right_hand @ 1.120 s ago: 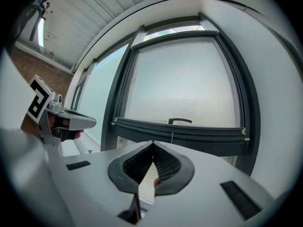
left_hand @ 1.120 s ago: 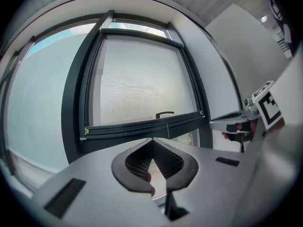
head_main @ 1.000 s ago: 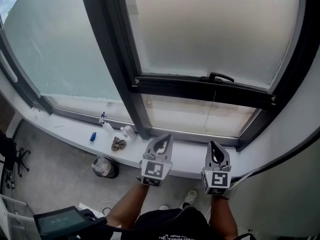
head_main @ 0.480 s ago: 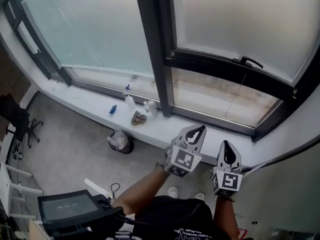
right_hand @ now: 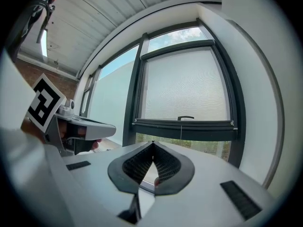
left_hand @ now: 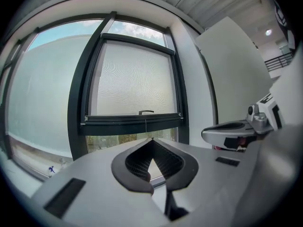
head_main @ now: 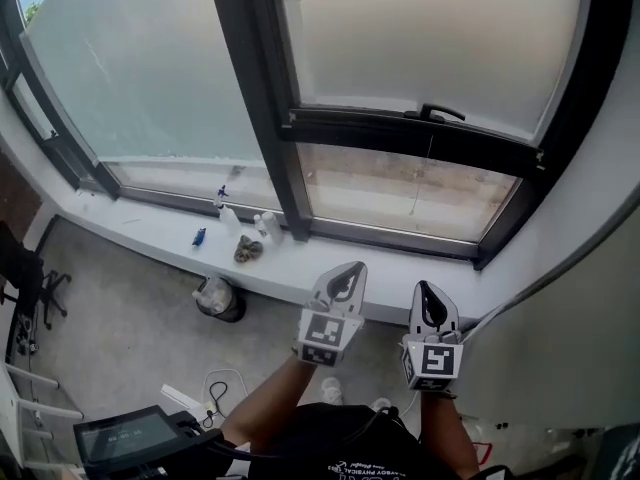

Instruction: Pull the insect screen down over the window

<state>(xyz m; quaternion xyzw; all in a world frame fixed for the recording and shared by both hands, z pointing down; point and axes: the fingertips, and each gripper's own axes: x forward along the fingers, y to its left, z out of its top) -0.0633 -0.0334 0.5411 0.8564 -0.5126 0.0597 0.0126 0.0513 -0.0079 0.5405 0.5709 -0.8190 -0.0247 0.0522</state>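
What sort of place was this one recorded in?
Likely an office or workroom: a tall dark-framed window over a white sill with small bottles, a bin on the grey floor, seemingly an office chair at left.

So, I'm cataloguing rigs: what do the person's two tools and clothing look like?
The left tool and right tool are light grey with black ribbed pads. Each carries a white cube with black square markers. The person wears a black top.

Small bottles [head_main: 262, 226] on the white sill [head_main: 150, 230], a bin [head_main: 219, 298] on the floor [head_main: 120, 338] below
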